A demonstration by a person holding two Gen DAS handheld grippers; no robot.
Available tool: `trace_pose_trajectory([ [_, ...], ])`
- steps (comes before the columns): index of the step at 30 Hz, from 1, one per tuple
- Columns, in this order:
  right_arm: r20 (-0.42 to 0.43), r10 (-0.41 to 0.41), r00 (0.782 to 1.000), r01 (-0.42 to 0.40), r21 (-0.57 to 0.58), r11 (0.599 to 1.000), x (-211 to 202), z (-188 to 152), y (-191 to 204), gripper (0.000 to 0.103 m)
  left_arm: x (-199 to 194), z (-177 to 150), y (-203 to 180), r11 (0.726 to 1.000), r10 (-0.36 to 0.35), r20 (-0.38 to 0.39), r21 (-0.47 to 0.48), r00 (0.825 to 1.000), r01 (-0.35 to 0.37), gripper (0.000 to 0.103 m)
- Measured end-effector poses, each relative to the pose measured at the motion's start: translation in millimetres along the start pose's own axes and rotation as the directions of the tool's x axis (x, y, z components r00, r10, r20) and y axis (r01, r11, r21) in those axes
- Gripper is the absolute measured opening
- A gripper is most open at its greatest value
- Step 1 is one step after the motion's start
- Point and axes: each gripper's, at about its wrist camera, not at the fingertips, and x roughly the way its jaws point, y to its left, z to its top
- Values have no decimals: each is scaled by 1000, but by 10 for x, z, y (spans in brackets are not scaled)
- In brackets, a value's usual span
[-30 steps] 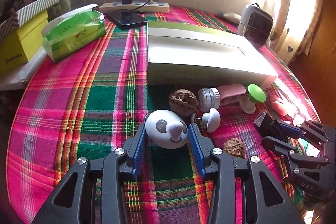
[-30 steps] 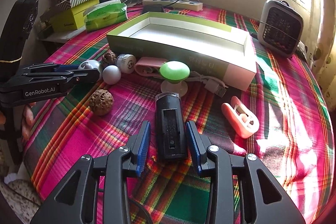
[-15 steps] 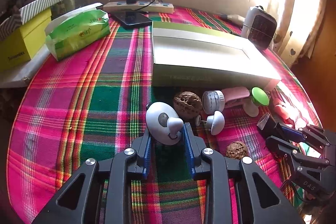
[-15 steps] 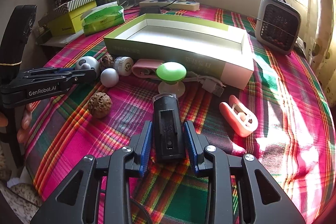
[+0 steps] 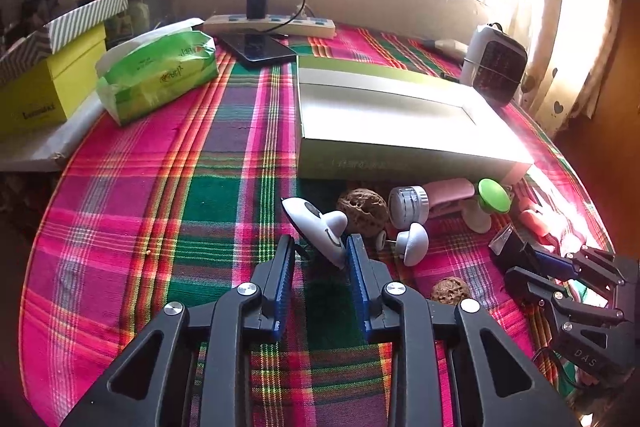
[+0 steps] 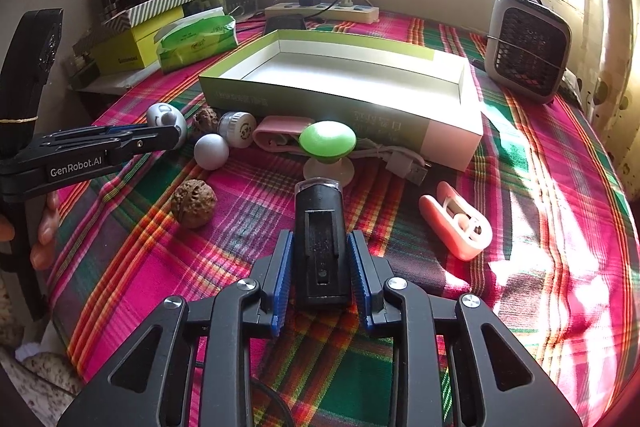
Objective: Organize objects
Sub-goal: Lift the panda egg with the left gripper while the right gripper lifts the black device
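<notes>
A white panda toy (image 5: pixel 316 223) stands tipped on its edge between the fingertips of my left gripper (image 5: pixel 320 243), whose jaws are closing on its lower end. From the right wrist view the left gripper (image 6: pixel 172 137) reaches in from the left with the toy (image 6: pixel 165 117) at its tips. My right gripper (image 6: pixel 319 239) has both blue pads against the sides of a black clip-on light (image 6: pixel 320 247) lying on the plaid cloth. The open green-and-white box (image 6: pixel 320 95) sits just beyond the clutter with nothing inside.
Before the box lie two walnuts (image 6: pixel 193 203) (image 6: pixel 206 119), a grey knob (image 6: pixel 211 151), a white cap (image 6: pixel 240 129), a pink case (image 6: pixel 276 137), a green mushroom lamp (image 6: pixel 327 143), a USB cable (image 6: pixel 404 159) and a pink holder (image 6: pixel 456 227). A small heater (image 6: pixel 528 47) stands far right, a tissue pack (image 6: pixel 192 41) far left.
The left jaws went from wide open around the flat-lying panda toy to narrow, and the toy tipped up on edge. The right jaws closed in against the black light.
</notes>
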Motion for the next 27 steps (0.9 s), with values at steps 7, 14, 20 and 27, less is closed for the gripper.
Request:
trace_pose_trajectory([
  [7, 1, 1, 1000, -1, 2, 1000, -4, 3, 6, 29, 53, -17, 20, 1000, 4, -18, -8, 1000, -4, 25],
  [14, -3, 5, 1000, -5, -1, 1000, 9, -2, 34, 29, 99, 1, 92, 999, 12, -22, -45, 1000, -13, 26],
  [20, -2, 5, 1000, -5, -2, 1000, 6, -7, 48, 29, 130, 36, 123, 998, 31, -16, -49, 999, -31, 27],
  [27, -5, 6, 1000, -6, 0, 1000, 8, -10, 64, 29, 166, 67, 116, 998, 59, -10, -27, 998, -59, 32],
])
